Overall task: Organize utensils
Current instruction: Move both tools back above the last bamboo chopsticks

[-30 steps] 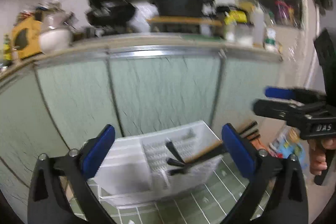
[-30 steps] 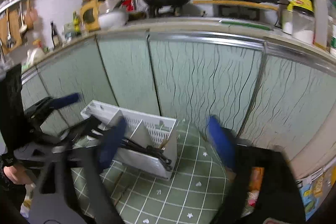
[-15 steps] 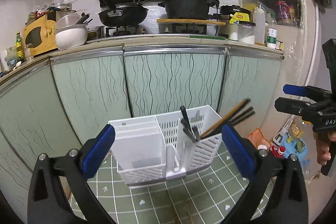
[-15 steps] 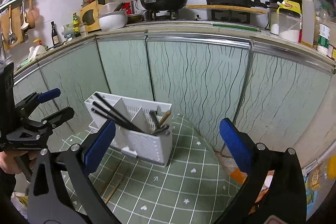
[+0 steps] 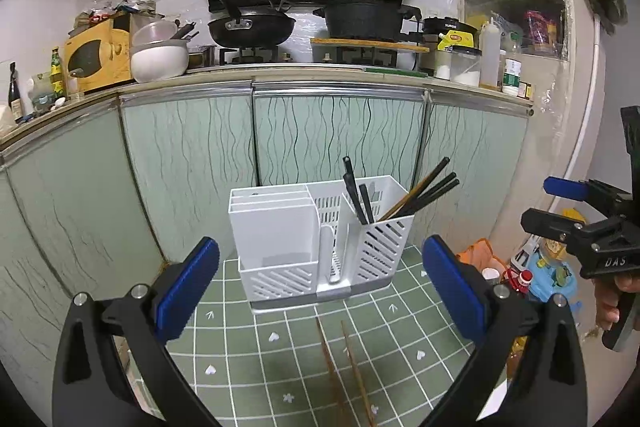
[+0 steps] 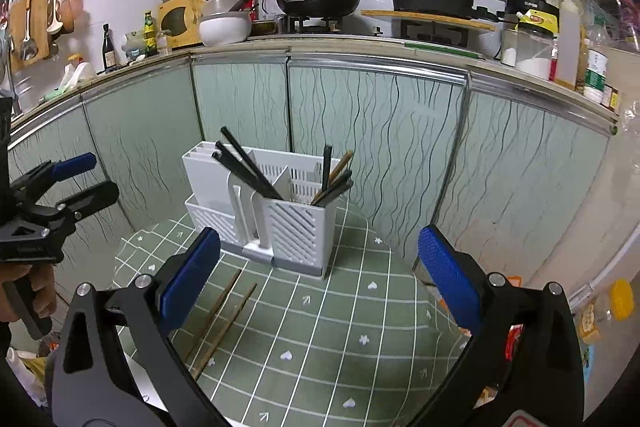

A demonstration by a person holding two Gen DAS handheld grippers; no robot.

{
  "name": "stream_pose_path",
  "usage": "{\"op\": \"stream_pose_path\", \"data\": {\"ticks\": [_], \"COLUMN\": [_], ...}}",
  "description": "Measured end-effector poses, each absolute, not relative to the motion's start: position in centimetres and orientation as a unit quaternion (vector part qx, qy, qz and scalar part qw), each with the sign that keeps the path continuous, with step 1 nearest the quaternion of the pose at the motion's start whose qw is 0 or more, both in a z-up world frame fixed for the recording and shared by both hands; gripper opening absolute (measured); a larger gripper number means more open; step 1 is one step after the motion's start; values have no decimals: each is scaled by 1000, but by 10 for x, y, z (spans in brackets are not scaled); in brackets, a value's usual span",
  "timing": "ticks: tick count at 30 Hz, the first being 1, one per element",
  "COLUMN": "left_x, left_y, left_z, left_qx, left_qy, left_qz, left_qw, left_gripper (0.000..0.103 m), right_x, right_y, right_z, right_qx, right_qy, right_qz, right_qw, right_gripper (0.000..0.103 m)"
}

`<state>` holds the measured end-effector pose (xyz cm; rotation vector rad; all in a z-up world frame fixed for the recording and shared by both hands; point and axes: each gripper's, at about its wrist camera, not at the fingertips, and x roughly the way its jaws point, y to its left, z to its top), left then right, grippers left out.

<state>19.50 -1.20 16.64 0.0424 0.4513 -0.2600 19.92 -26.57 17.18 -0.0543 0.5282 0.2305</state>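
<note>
A: Both tongs had drawn back from the white holder (image 5: 320, 235), which now stood upright on the green mat (image 5: 400, 323).

B: Left tongs (image 5: 320, 279) and right tongs (image 6: 320, 279) were wide open, empty. Two wooden chopsticks (image 6: 224, 315) lay before it; pinch them together near one end, then drop them among the black ones (image 5: 424, 191).

A: Writing: "DAS" on the tongs, "SUPOR" on a cooker (image 5: 450, 27).

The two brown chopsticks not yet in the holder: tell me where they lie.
The brown chopsticks lie flat on the green mat, just in front of the white utensil holder, low and centre in the left wrist view.
</note>
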Motion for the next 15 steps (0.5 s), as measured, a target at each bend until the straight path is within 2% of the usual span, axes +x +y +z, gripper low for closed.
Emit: {"op": "stream_pose_path", "data": {"ticks": [15], "left_x": [147], "left_y": [-1], "left_z": [145], "left_qx": [32], "left_qy": [220], "left_qz": [-118], "left_qw": [968], "left_gripper": [98], "right_x": [152], "right_y": [-253], "right_z": [148], "right_qx": [-34], "right_qy": [253], "right_qz": [87], "right_qw": [963], "right_gripper": [95]}}
